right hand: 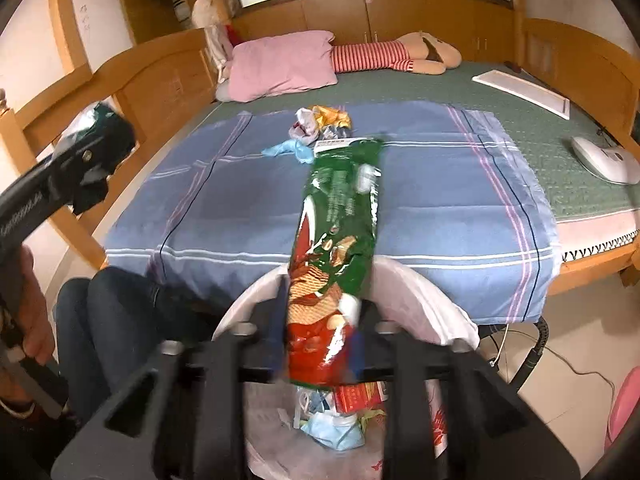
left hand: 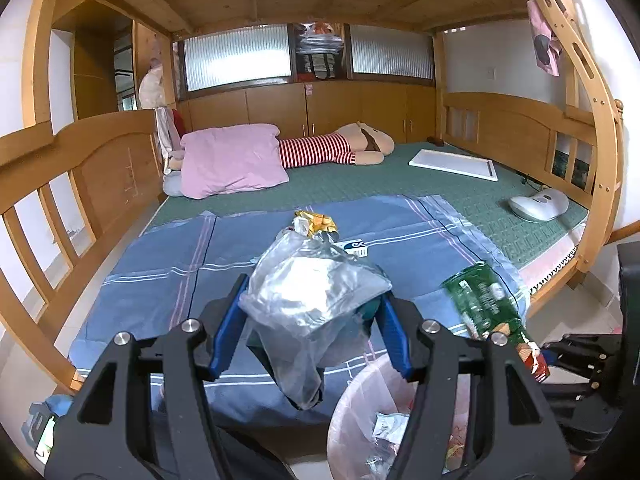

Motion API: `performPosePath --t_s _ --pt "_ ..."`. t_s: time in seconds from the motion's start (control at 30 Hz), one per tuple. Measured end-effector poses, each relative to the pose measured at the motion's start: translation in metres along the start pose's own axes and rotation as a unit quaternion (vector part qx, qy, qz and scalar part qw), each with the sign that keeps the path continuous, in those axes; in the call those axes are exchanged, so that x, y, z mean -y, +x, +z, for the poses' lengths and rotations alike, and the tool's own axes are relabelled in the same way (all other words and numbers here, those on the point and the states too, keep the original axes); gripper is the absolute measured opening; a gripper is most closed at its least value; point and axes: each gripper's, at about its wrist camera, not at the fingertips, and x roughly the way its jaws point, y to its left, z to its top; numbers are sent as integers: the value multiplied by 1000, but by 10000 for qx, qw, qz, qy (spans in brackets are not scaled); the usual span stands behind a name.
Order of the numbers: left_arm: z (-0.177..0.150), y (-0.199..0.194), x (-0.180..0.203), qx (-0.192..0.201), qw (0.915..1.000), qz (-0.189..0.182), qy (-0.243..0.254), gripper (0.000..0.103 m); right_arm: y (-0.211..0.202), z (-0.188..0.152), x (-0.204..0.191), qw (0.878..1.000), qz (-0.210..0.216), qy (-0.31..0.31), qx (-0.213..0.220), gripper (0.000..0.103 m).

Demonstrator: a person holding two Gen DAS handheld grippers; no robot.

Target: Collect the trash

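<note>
- Landmark: the trash bin (right hand: 420, 300), lined with a pale bag, stands on the floor against the near edge of the bed (left hand: 520, 200).
- Left claw (left hand: 312, 320): its blue pads press on a crumpled clear plastic bag (left hand: 308, 292) from both sides. The bag hangs left of the bin rim, above the edge of the blue checked sheet (left hand: 160, 272).
- Right claw (right hand: 320, 348): the jaws stand apart. A long green and red snack packet (right hand: 336, 240) stands upright between them, directly above the bin opening. The view is blurred here, and the pads do not appear to press on the packet.
- Inside the bin: a blue face mask (right hand: 336, 432), a red carton (right hand: 356, 396) and other scraps.
- Beyond the bin, on the sheet: a small heap of remaining trash, comprising a yellow wrapper (right hand: 332, 116), a white scrap and a light blue piece (right hand: 288, 148).
- Farther beyond the bin: a pink pillow (right hand: 280, 64) and a striped plush doll (right hand: 400, 56) at the bed's far side.
</note>
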Motion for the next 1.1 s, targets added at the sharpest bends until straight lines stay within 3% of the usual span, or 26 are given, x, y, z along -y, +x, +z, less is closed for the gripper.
performPosePath --t_s 0.03,0.07,0.33,0.47,0.67,0.8,0.83,0.87,0.93,1.1 --pt "0 1 0 -10 10000 -2 -5 61 -5 1 2 9999 -51 62 136 68" --pt "0 3 -1 -22 10000 -10 -11 61 -9 2 5 9996 -28 133 232 72" --pt "-8 12 5 -200 9996 -190 20 61 -41 9 38 9909 -175 937 947 72" --pt "-16 20 12 -395 9984 -408 60 61 -47 11 52 9860 -304 1227 1088 72" --pt "-35 43 29 -926 9905 -1010 152 61 -46 8 64 9818 -328 1514 1100 72" --pt "-51 56 44 -1285 9808 -1444 272 63 -44 7 69 9807 -315 1591 1087 72" --pt "-55 59 47 -1368 9782 -1529 311 69 -45 6 69 9807 -309 1599 1080 72" --pt "-58 60 49 -1429 9767 -1565 336 81 -44 5 69 9806 -306 1612 1070 72" --pt "-62 63 52 -1465 9773 -1499 319 92 -43 4 70 9804 -306 1630 1066 72" --pt "-63 72 42 -1507 9795 -1329 146 94 -39 2 73 9795 -315 1701 1036 75"
